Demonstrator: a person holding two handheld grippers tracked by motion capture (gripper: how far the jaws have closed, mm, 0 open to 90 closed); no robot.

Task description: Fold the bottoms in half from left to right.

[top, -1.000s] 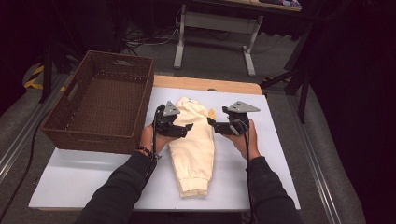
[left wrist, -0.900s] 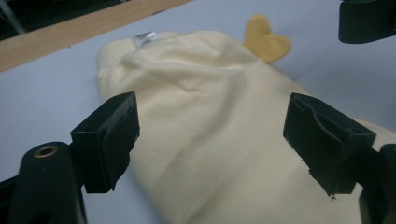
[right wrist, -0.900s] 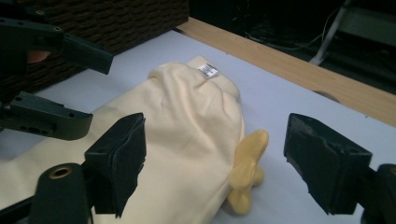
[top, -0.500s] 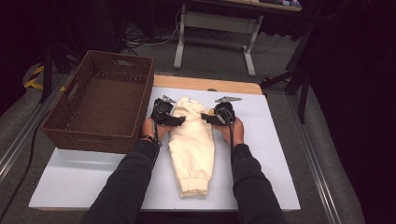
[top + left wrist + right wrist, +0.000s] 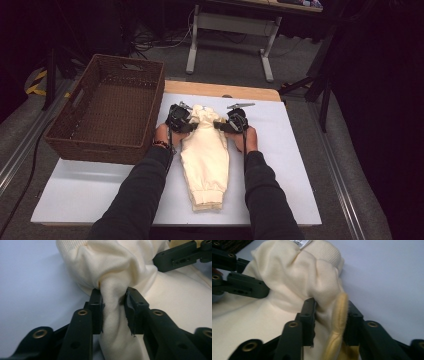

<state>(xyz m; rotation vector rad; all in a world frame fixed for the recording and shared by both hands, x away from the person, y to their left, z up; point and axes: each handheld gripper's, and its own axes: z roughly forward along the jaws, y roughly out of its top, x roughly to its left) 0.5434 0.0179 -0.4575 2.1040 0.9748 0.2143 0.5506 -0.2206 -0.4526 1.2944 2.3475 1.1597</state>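
Table (image 5: 280, 165) first, since it's the biggest thing going: a white top with a wooden strip along the far edge, and a dark woven basket (image 5: 107, 112) parked on its left side. Lying lengthwise down the middle of the white surface is a cream garment (image 5: 205, 160), folded narrow, ribbed cuff end nearest the person and the bunched-up end at the far side, just beside the basket's right wall but not touching it as far as I can tell. Both forearms in dark sleeves come in from the bottom, one on each side of the fabric. Up at that far end the left gripper (image 5: 186, 121) sits on the cloth's left edge and the right gripper (image 5: 224, 124) on its right edge, facing each other with the puffed-up bit of fabric between them. In the left gripper view the left gripper (image 5: 113, 308) has just been closing, and now its two black pads are pinched in on a gathered fold of the cream cloth that runs straight up between them and balloons out above. Same deal in the right gripper view: the right gripper (image 5: 329, 320) has just been closing too, and its narrow jaws squeeze a fold whose fuzzy yellowish inner side shows against the right-hand pad. Smallest detail: a little white label (image 5: 300, 242) at the top of the bunch.
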